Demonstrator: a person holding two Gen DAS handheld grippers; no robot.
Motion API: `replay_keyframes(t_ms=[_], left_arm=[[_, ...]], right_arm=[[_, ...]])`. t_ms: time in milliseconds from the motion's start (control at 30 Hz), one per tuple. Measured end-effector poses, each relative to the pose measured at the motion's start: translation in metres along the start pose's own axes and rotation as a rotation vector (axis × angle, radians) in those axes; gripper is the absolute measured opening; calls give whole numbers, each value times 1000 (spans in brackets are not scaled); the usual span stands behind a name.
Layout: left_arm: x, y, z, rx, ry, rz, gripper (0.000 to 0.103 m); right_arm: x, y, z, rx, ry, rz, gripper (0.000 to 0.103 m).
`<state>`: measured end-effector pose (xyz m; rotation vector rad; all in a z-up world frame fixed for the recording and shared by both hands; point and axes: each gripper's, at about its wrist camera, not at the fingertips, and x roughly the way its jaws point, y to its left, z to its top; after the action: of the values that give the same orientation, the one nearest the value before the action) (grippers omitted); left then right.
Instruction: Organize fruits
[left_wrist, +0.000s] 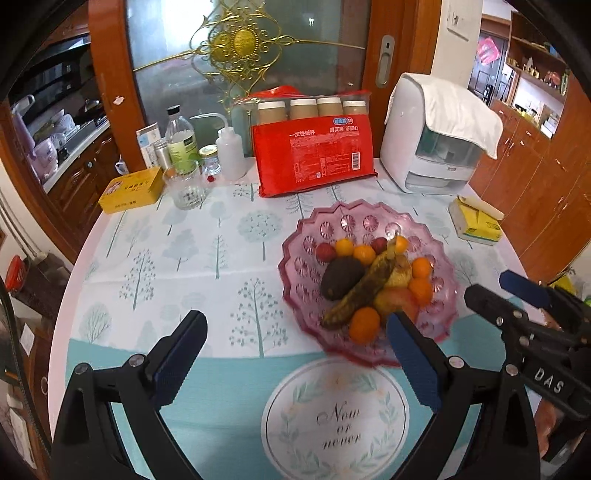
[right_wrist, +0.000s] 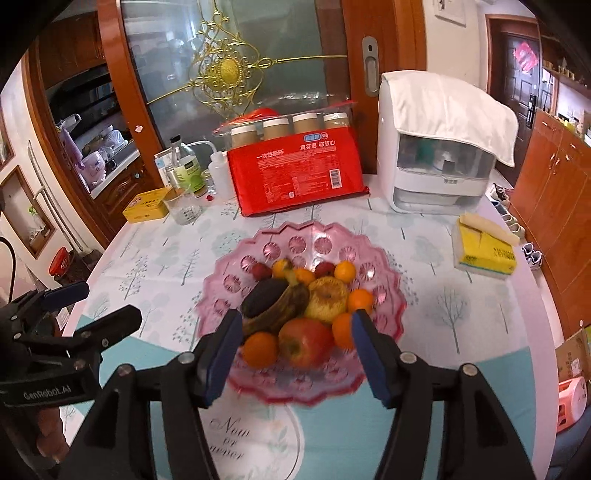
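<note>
A pink glass fruit bowl (left_wrist: 436, 325) (right_wrist: 229, 291) stands on the round table. It holds a red apple (right_wrist: 304, 341), a yellow apple (right_wrist: 328, 297), a browned banana (left_wrist: 365, 286) (right_wrist: 280, 312), a dark avocado (left_wrist: 341, 277) (right_wrist: 264, 295), several small oranges (left_wrist: 364, 325) and red berries. My left gripper (left_wrist: 297, 326) is open and empty over the cloth, left of the bowl's near rim. My right gripper (right_wrist: 297, 325) is open and empty, its fingers either side of the red apple at the bowl's near rim. It also shows in the left wrist view (left_wrist: 502, 288).
At the back stand a red pack of paper cups (left_wrist: 314, 155), a white appliance under a cloth (left_wrist: 432, 140), bottles, a glass (left_wrist: 184, 186) and a yellow tin (left_wrist: 131, 190). A yellow tissue pack (left_wrist: 476, 221) lies at the right.
</note>
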<state>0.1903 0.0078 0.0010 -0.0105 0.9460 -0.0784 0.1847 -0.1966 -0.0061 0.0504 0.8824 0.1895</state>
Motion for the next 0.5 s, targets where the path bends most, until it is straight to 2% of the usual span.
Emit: replay_keyframes(t_ms=[267, 500], left_arm=[[-47, 17, -39, -3, -23, -5, 97], [-81, 21, -81, 0, -13, 26, 97]], right_arm=[[-45, 32, -45, 16, 6, -12, 66], [-77, 57, -83, 38, 41, -20, 67]])
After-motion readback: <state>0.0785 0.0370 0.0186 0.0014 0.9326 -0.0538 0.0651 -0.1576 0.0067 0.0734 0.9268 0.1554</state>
